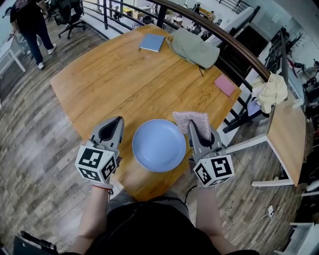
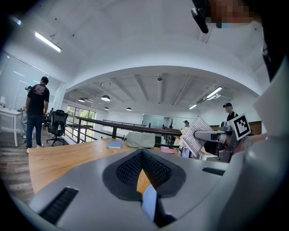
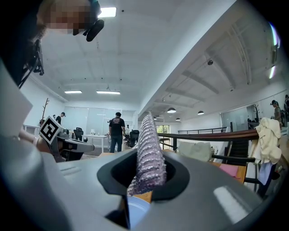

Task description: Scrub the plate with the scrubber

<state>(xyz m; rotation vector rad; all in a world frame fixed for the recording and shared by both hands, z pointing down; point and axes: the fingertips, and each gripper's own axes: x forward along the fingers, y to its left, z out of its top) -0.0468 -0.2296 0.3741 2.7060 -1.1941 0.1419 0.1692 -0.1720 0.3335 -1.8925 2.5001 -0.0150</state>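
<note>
- Your left gripper (image 1: 116,123) is closed on nothing, just beside the plate (image 1: 158,145). Unheld, the plate may slide off the bench's (image 1: 119,84) near edge.
- Your right gripper (image 1: 192,128) pinches the scrubber (image 1: 195,118) by one end. Hard scrubbing could pull it loose.

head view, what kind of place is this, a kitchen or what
Probably an open-plan office, not a kitchen: a rolling office chair, a railing behind the wooden table, strip lights overhead.
</note>
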